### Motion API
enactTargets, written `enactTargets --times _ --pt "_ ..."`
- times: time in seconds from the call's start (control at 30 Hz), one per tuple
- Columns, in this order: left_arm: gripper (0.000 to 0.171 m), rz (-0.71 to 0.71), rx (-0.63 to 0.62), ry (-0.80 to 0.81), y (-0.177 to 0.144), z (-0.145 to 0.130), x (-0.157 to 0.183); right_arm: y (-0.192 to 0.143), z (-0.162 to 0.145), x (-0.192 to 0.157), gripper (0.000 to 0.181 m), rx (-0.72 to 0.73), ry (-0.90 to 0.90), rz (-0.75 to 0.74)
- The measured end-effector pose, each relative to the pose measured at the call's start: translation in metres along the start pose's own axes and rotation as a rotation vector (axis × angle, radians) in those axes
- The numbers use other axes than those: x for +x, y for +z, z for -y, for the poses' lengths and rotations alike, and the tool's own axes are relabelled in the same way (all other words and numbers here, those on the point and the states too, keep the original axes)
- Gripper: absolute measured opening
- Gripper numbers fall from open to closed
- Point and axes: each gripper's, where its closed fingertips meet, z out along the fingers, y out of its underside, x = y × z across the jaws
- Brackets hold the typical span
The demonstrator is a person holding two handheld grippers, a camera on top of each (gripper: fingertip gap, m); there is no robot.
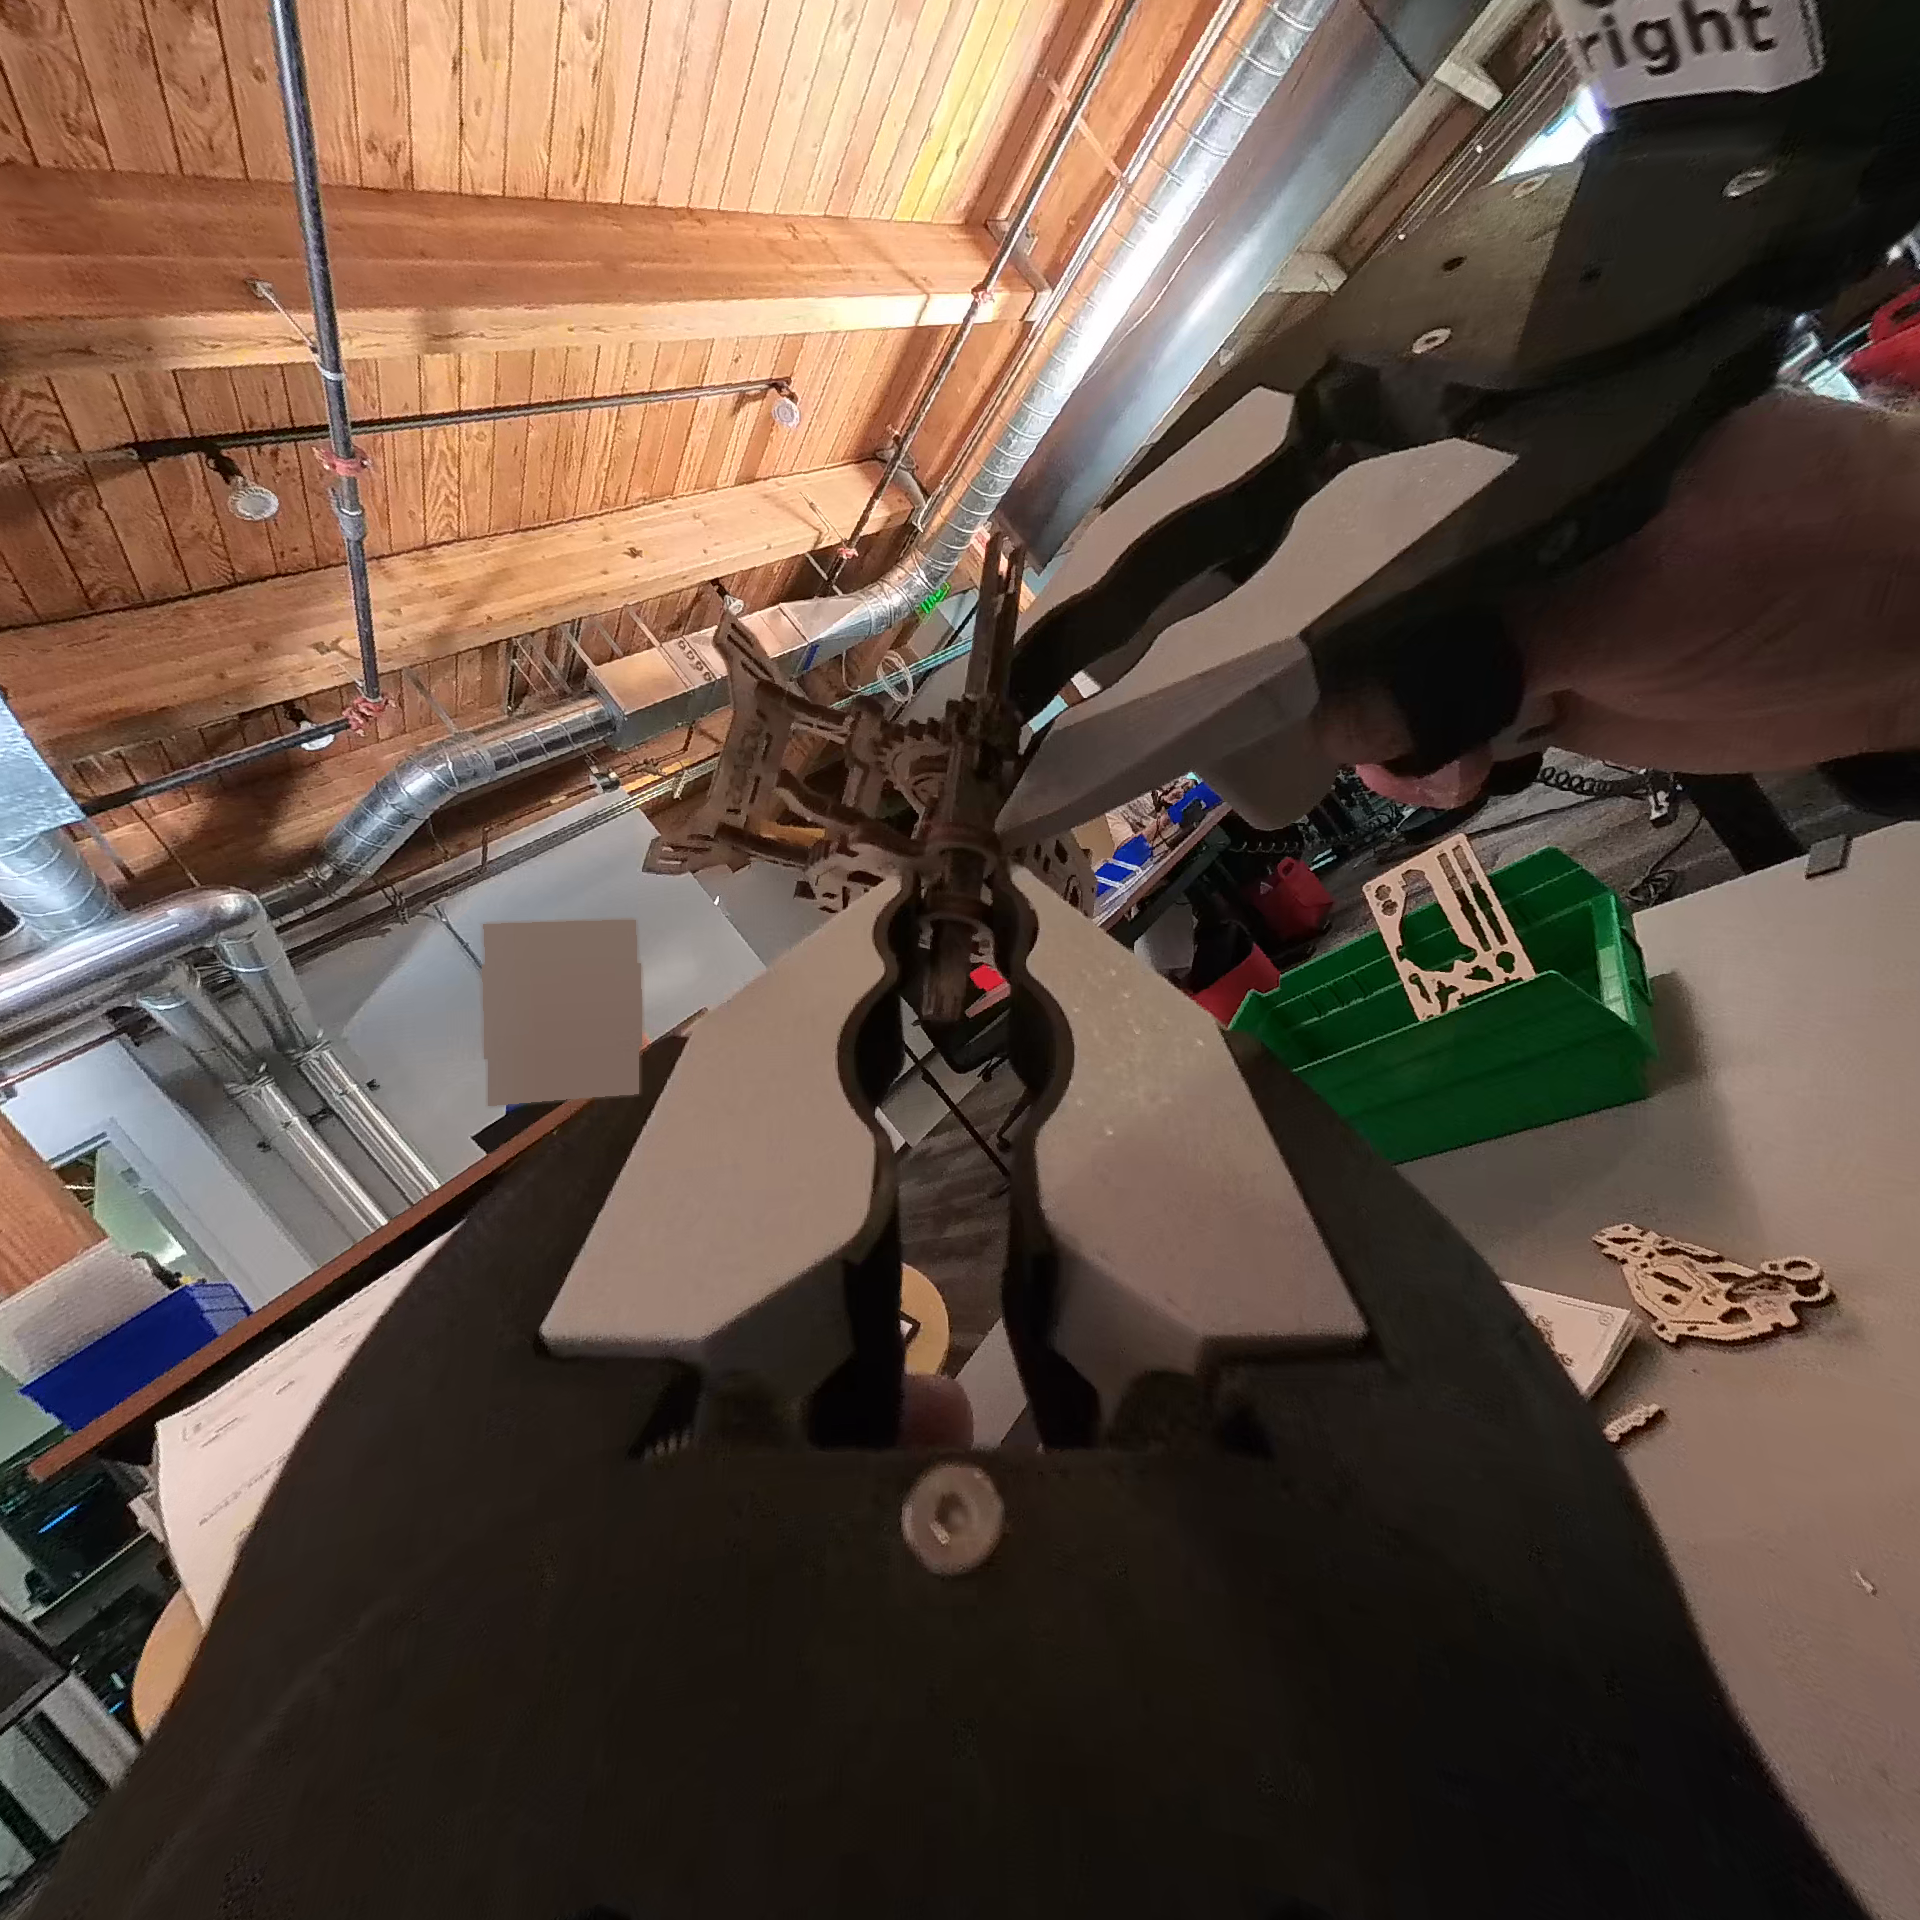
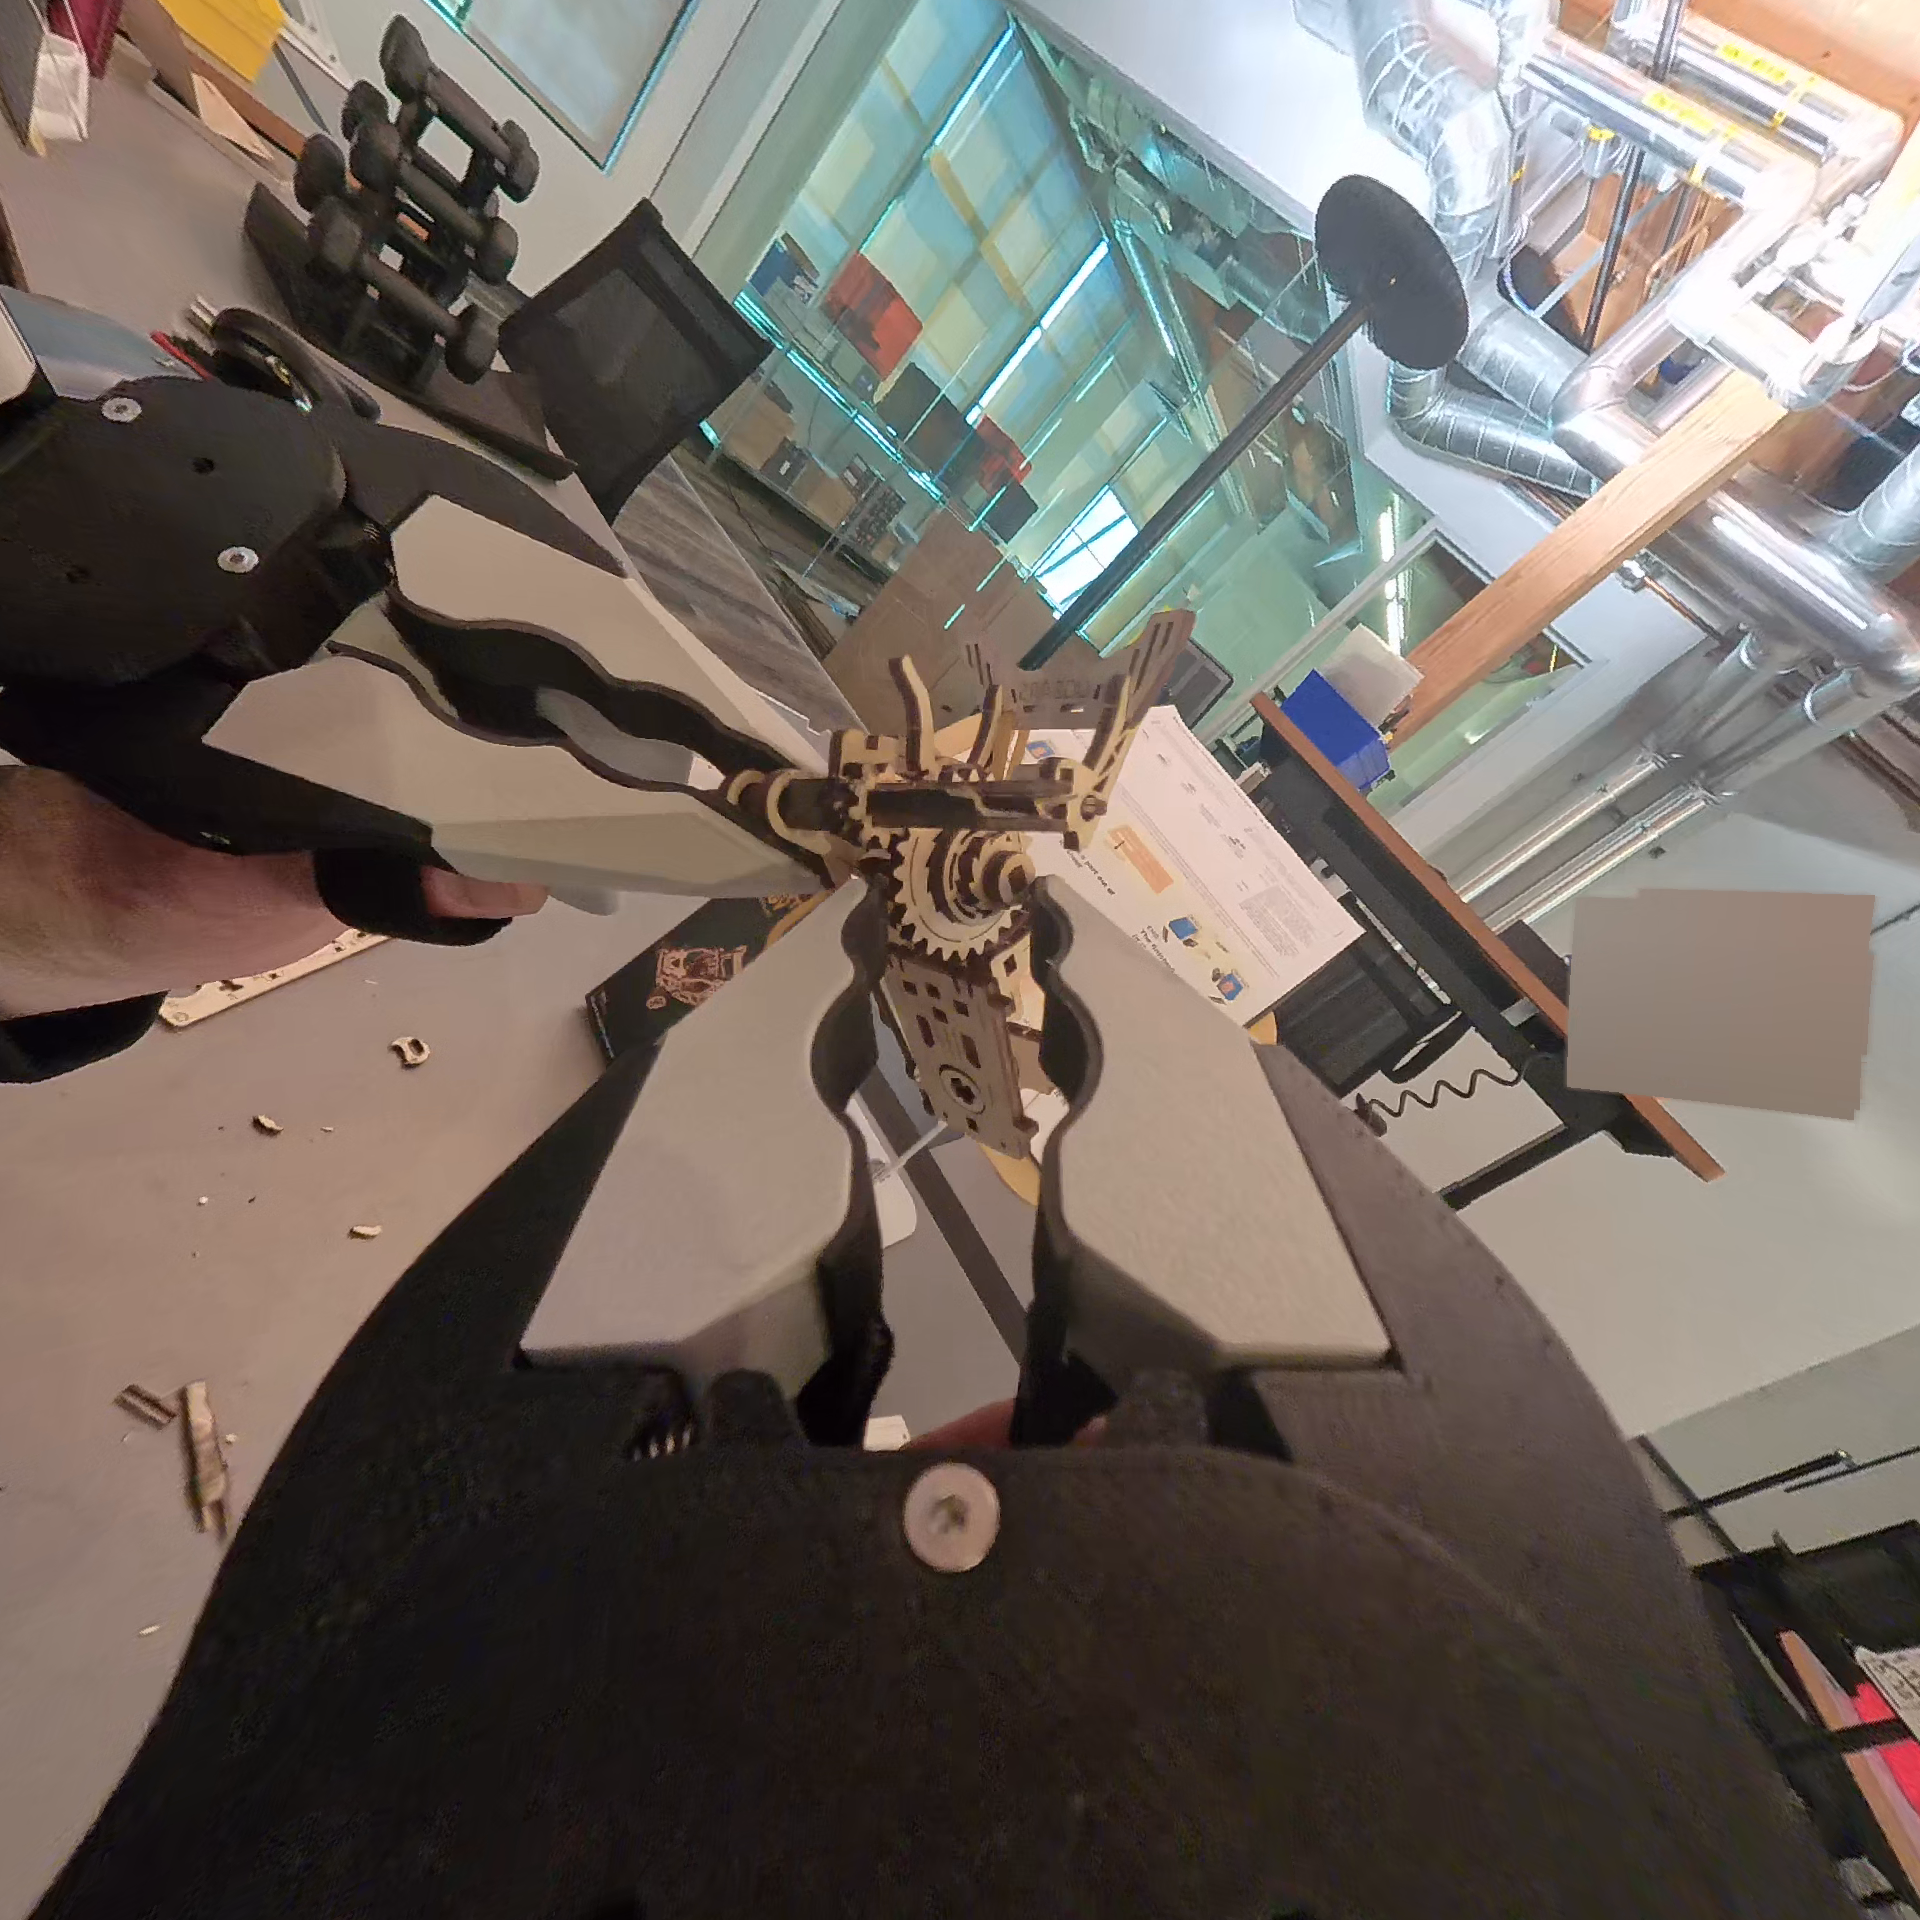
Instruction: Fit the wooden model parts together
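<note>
Both grippers hold one laser-cut wooden model (image 1: 831, 790) up in the air above the table. It has gears, a shaft and a curved slotted frame. My left gripper (image 1: 951, 883) is shut on the model's round shaft end, which sits between its fingertips. My right gripper (image 2: 961, 914) is shut on the model's gear and flat body plate (image 2: 966, 1039). In the right wrist view the left gripper (image 2: 790, 821) comes in from the left onto the model (image 2: 966, 810). In the left wrist view the right gripper (image 1: 1013, 769) comes in from the upper right.
A green bin (image 1: 1455, 1039) holds a cut-out wooden sheet (image 1: 1449, 925) on the grey table (image 1: 1766, 1039). A loose wooden part (image 1: 1714, 1294) and a paper booklet (image 1: 1569, 1340) lie nearby. Wood scraps (image 2: 197, 1455) dot the table, with an instruction sheet (image 2: 1195, 862) beyond and a dumbbell rack (image 2: 416, 208) far left.
</note>
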Motion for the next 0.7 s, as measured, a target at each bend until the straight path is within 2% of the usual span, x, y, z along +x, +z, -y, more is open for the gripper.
enactTargets --times 0.23,0.7 --pt "0.01 0.0 -0.012 -0.017 0.003 -0.005 0.004 0.0 -0.005 0.002 0.022 -0.014 0.03 -0.026" --pt "0.011 0.017 -0.026 -0.078 0.002 -0.021 -0.012 0.0 -0.012 0.008 0.022 0.028 0.09 -0.044"
